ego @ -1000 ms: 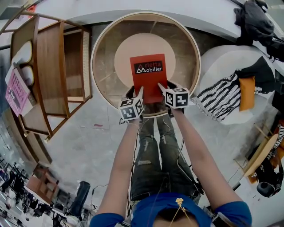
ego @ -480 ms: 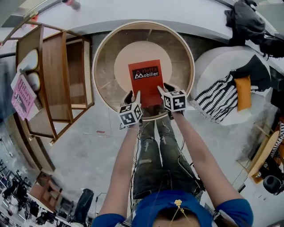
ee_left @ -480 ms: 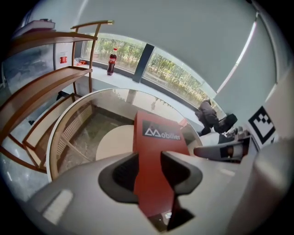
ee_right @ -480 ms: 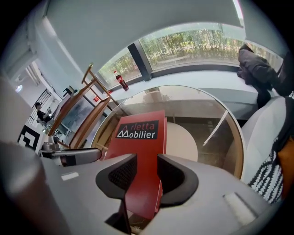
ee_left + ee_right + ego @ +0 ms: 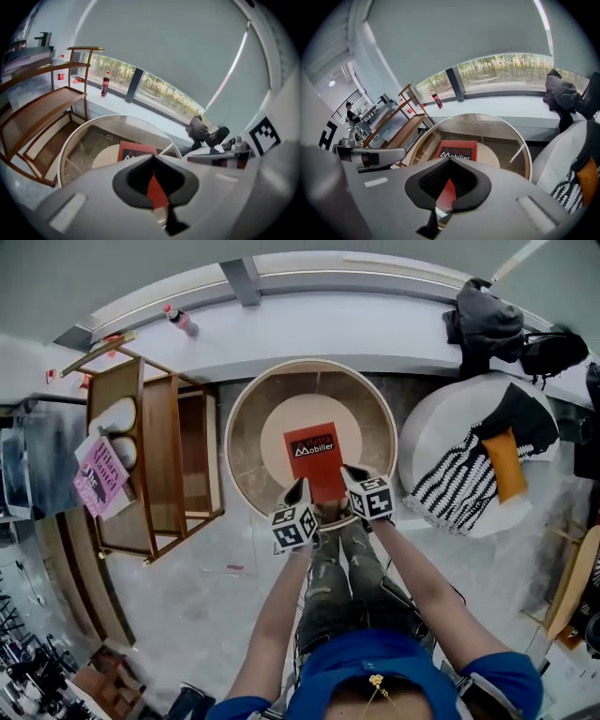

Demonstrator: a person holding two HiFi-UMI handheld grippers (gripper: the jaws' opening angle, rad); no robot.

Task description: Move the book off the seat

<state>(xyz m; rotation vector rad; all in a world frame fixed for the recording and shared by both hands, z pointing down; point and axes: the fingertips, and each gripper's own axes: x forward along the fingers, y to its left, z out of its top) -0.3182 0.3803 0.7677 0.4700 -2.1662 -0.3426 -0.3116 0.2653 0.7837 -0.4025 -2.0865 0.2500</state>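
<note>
The book, red with a dark title band, is lying over the pale round cushion in the middle of the seat, a wide bowl-shaped chair with a wooden rim. Whether it is already clear of the cushion cannot be told. Its near edge is sitting between the jaws of both tools. The left gripper is clamping the near left corner and the right gripper the near right corner, each with its jaws closed right down onto the red cover, as both gripper views are showing. The step in hand is looking like the lift-off. Since only one edge is being pinched, the far end is probably hanging free and may be sagging. The person is therefore best served by raising both hands together and level, gripping firmly, and bringing the book up over the rim before carrying it sideways. A wooden shelf is standing to the left and a white chair with a striped throw to the right. Either of these, or the floor, is offering a landing spot.
</note>
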